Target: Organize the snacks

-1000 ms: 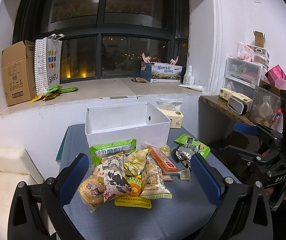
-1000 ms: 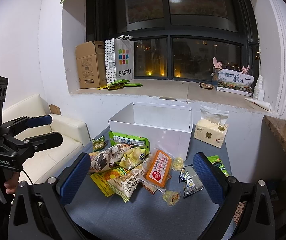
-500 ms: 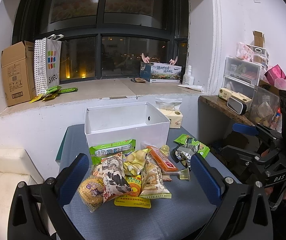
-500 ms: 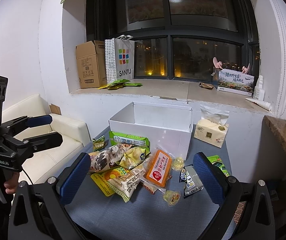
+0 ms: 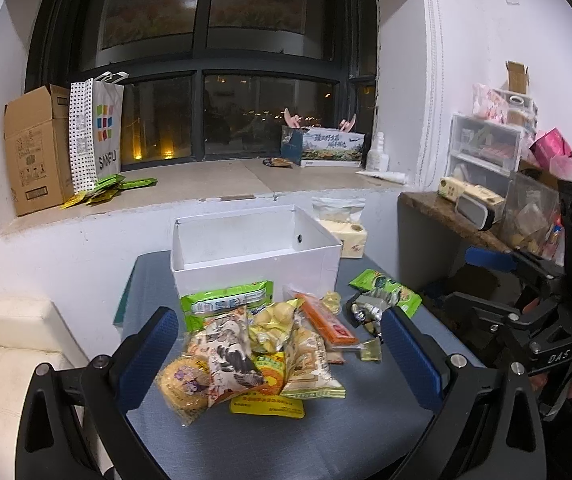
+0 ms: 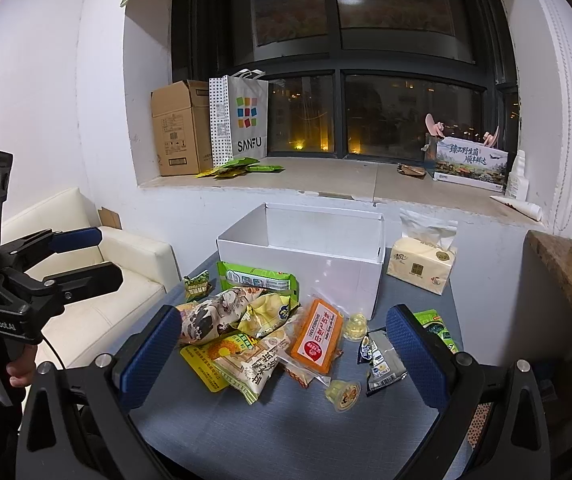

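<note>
A pile of snack packets (image 5: 253,344) lies on the grey-blue table (image 5: 286,440), in front of an open white box (image 5: 253,248). The pile also shows in the right wrist view (image 6: 253,332), with an orange packet (image 6: 318,336), a jelly cup (image 6: 342,394) and the white box (image 6: 306,248). My left gripper (image 5: 281,360) is open and empty, held above the near side of the pile. My right gripper (image 6: 286,356) is open and empty, also short of the pile. Each gripper shows at the edge of the other's view.
A tissue pack (image 6: 424,260) stands right of the box. A green packet (image 5: 386,292) lies at the table's right edge. A cream sofa (image 6: 97,280) is to the left, a cluttered shelf (image 5: 486,208) to the right. A windowsill with a cardboard box (image 5: 35,152) runs behind.
</note>
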`<move>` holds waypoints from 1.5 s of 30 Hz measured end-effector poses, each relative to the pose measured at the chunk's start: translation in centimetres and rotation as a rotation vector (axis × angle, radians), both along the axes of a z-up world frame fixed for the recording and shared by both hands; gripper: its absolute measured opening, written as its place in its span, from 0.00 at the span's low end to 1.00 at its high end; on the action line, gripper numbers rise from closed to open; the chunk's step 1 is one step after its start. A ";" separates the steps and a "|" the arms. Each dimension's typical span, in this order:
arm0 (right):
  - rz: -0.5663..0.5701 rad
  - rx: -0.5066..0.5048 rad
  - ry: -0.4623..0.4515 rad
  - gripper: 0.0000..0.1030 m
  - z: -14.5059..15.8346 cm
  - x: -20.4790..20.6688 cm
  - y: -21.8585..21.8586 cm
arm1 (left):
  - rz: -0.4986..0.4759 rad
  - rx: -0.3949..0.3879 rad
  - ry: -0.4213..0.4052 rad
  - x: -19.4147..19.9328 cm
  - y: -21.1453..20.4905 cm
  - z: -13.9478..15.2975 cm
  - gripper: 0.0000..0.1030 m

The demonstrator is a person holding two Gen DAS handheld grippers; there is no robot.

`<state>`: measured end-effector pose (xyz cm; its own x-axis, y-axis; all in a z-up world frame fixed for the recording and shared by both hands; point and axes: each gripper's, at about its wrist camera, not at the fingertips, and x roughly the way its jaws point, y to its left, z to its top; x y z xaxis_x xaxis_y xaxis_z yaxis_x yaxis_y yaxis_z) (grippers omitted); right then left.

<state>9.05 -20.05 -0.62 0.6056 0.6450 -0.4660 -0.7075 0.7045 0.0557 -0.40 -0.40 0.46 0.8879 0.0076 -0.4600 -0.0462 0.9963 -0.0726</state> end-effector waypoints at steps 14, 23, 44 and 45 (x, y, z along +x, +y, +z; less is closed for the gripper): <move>-0.204 -0.075 0.085 1.00 -3.0 10.9 -4.0 | 0.019 -0.004 -0.138 -1.6 0.7 -0.6 1.00; -0.262 -0.170 0.427 1.00 -11.3 26.5 -5.0 | -0.023 -0.030 -0.014 0.0 1.1 -2.2 1.00; -0.218 -0.315 0.486 0.70 -16.9 29.1 -1.4 | 0.000 -0.114 0.081 0.7 6.6 -5.3 1.00; -0.231 -0.302 0.470 0.70 -16.2 28.7 -1.8 | -0.001 -0.119 0.082 0.7 7.0 -5.5 1.00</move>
